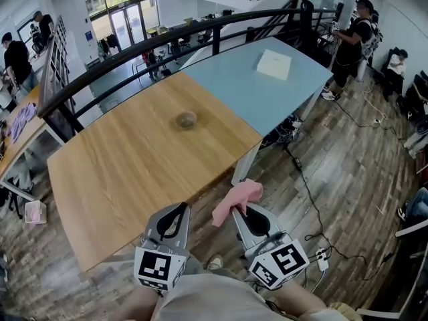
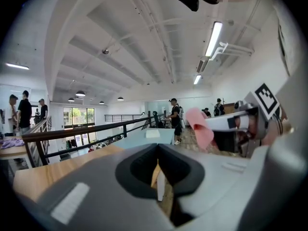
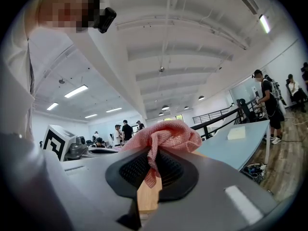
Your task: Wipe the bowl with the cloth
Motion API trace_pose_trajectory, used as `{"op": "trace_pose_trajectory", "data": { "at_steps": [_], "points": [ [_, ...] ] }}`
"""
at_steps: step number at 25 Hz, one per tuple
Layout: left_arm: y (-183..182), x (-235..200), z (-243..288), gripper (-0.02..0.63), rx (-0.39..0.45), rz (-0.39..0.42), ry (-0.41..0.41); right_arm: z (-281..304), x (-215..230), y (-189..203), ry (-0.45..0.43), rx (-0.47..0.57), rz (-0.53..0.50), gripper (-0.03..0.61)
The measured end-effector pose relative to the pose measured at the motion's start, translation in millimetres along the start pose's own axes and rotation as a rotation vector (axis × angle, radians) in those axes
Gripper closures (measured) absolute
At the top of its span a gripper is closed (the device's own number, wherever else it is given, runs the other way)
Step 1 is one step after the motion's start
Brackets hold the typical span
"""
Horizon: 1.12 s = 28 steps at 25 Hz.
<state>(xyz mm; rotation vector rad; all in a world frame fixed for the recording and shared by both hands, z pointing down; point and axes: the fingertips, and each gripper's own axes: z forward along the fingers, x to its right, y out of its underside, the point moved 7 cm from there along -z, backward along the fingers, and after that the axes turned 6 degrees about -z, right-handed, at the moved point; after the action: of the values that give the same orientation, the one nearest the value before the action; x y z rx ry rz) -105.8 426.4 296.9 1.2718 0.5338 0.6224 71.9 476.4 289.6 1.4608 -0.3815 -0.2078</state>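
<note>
A small brownish bowl (image 1: 186, 120) sits in the middle of the wooden table (image 1: 127, 179), far ahead of both grippers. My right gripper (image 1: 239, 208) is shut on a pink cloth (image 1: 235, 198), which bunches up above its jaws; the cloth (image 3: 163, 138) fills the middle of the right gripper view. My left gripper (image 1: 180, 210) is shut with nothing between its jaws, at the table's near edge. In the left gripper view the cloth (image 2: 199, 129) and the right gripper (image 2: 204, 134) appear to the right.
A light-blue table (image 1: 261, 89) adjoins the wooden one at the far right, with a white box (image 1: 274, 64) on it. A black railing (image 1: 167, 42) runs behind both tables. Several people stand around the room. Cables (image 1: 307, 199) lie on the floor at right.
</note>
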Motion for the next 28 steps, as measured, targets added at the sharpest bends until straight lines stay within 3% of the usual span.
{"op": "trace_pose_trajectory", "data": {
  "at_steps": [6, 15, 19, 28],
  "points": [
    [4.0, 13.2, 3.3, 0.610, -0.007, -0.006, -0.012, -11.2, 13.6, 3.5, -0.003, -0.001, 0.046, 0.543],
    [4.4, 11.8, 15.4, 0.611, 0.029, -0.017, -0.014, -3.9, 24.6, 6.0, 0.003, -0.003, 0.033, 0.543],
    [0.0, -0.8, 22.1, 0.611, 0.075, -0.037, -0.017, 9.9, 26.5, 5.7, 0.000, -0.007, 0.007, 0.543],
    [1.6, -50.4, 67.4, 0.611, 0.048, -0.049, -0.028, 71.8, 45.6, 1.0, 0.017, -0.030, -0.039, 0.543]
  ]
}}
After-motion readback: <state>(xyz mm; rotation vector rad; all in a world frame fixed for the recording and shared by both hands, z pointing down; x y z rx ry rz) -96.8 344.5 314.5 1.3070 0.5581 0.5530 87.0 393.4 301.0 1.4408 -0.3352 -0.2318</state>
